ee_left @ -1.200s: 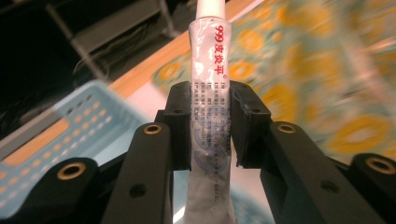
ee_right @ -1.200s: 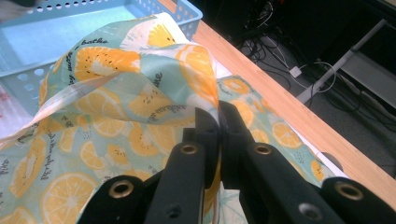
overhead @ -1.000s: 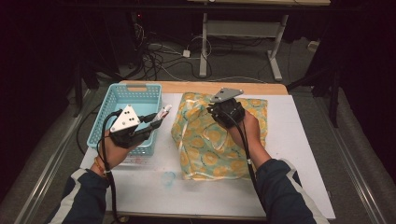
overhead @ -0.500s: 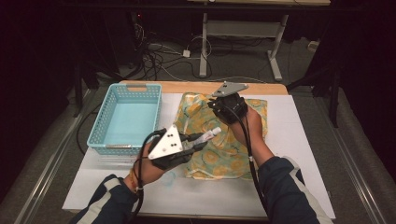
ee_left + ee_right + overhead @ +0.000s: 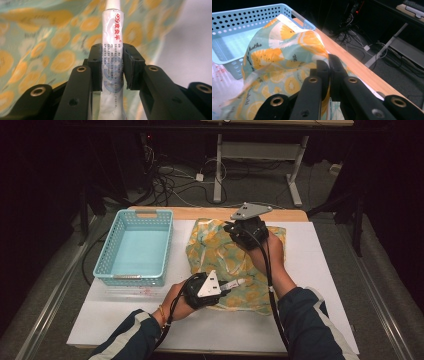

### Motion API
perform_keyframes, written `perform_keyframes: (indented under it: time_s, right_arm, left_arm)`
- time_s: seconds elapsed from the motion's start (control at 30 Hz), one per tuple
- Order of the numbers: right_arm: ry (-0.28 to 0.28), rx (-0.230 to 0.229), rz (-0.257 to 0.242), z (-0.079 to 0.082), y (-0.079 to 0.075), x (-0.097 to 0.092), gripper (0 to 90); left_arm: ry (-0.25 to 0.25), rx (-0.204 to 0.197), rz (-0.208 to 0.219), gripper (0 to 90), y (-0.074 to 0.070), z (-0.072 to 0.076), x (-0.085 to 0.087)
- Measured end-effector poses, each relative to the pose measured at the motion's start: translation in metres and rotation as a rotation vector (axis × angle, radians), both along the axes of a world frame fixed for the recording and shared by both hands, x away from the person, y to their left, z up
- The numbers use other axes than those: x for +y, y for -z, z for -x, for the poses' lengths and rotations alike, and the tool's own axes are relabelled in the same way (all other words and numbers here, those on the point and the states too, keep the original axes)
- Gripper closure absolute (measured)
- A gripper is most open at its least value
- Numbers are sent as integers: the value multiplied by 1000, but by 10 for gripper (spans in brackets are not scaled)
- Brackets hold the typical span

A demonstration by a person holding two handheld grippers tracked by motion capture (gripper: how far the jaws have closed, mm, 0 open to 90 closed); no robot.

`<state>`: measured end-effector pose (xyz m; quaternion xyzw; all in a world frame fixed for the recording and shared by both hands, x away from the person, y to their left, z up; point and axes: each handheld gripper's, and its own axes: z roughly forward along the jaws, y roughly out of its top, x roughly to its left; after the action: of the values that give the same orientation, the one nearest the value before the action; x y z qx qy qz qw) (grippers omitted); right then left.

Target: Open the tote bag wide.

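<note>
A soft bag printed with yellow citrus slices on pale green [image 5: 225, 265] lies on the white table top. My right gripper [image 5: 239, 231] is shut on the bag's far upper edge [image 5: 312, 47] and lifts it a little. My left gripper [image 5: 225, 287] is shut on a white tube with red lettering [image 5: 111, 50], its cap end [image 5: 239, 282] pointing right over the bag's near part. In the left gripper view the tube [image 5: 111, 75] stands between the two pads [image 5: 96, 67], with the bag's fabric [image 5: 50, 45] behind it.
A light blue perforated basket [image 5: 135, 247] stands empty at the left of the bag, also seen as the basket [image 5: 242, 20] in the right gripper view. The wooden table edge [image 5: 210, 212] runs along the far side. Cables and a desk frame [image 5: 260, 155] lie on the floor beyond.
My left gripper has carried the tube from beside the basket down and to the right, to the near edge of the bag. The right gripper has kept its hold on the bag's far edge.
</note>
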<state>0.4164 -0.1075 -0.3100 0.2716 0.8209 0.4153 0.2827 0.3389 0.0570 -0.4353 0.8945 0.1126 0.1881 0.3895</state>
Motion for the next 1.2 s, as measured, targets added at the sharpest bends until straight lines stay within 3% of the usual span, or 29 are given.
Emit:
perform_keyframes:
  time_s: [0.13,0.2,0.4,0.5,0.6,0.73,0.87,1.07,1.13,1.2]
  right_arm:
    - [-14,0,-3,3,-1,3,899]
    - [-18,1,-5,4,-1,4,900]
    - [-20,21,-21,3,3,6,900]
    - [-16,31,-20,1,8,5,899]
    - [-11,45,-19,-1,12,4,899]
    - [-9,50,-21,-2,16,2,899]
    - [-3,53,-23,-2,18,-1,899]
    - [-2,62,-19,-2,23,-4,899]
    - [-4,70,-18,-2,26,-4,899]
    - [-6,76,-19,-3,29,-6,899]
  left_arm:
    - [-71,-3,-14,697,5,-16,3]
    - [-110,6,25,697,8,-26,7]
    - [-272,3,86,691,17,-50,6]
    - [-337,4,127,627,18,-59,6]
    - [-347,16,150,502,16,-60,8]
    - [-313,3,163,408,10,-52,13]
    - [-263,-24,156,403,5,-39,21]
    - [-170,-91,96,403,-3,-11,34]
    - [-163,-122,84,392,-8,-2,40]
    - [-180,-149,103,355,-12,5,49]
